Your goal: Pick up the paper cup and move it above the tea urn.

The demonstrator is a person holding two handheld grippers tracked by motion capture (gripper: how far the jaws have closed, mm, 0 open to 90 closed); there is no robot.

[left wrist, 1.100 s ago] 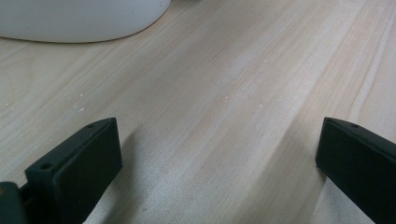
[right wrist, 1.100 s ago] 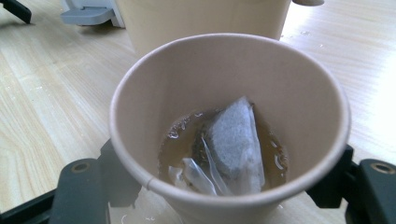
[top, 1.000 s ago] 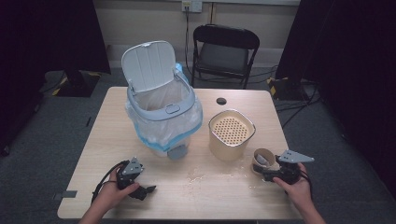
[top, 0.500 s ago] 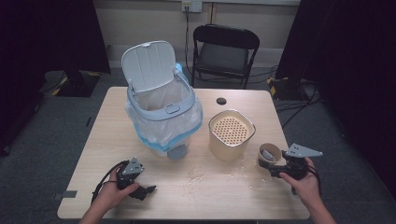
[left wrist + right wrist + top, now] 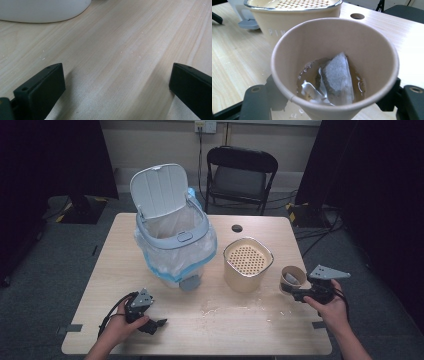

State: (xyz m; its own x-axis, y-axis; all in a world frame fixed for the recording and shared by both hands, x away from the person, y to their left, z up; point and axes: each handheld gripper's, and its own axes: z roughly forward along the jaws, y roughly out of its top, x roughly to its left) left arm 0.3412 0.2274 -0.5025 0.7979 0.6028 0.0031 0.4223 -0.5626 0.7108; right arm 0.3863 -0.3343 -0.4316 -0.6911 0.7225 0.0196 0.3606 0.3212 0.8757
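Right gripper view: the paper cup is sitting between the two black jaws of the right gripper, which are standing wide at either side of its lower wall; whether the pads are already pressing on the wall cannot be told. Inside the cup, a wet tea bag is lying in a shallow pool of brown liquid. Just beyond the cup, ahead of the jaws, the beige strainer bin is standing with its perforated top facing up.

High view: the right gripper is reaching the cup at the table's near right edge, and the lidded waste bin with its liner is standing farther off past the strainer bin. The left gripper is resting on the table with its jaws spread apart, gripping nothing.

Judgement: for a sound grasp, close gently on the thin wall, low on the cup, to avoid crushing it. Keep the cup upright while lifting, since liquid is present and droplets are already lying on the table near the jaws.
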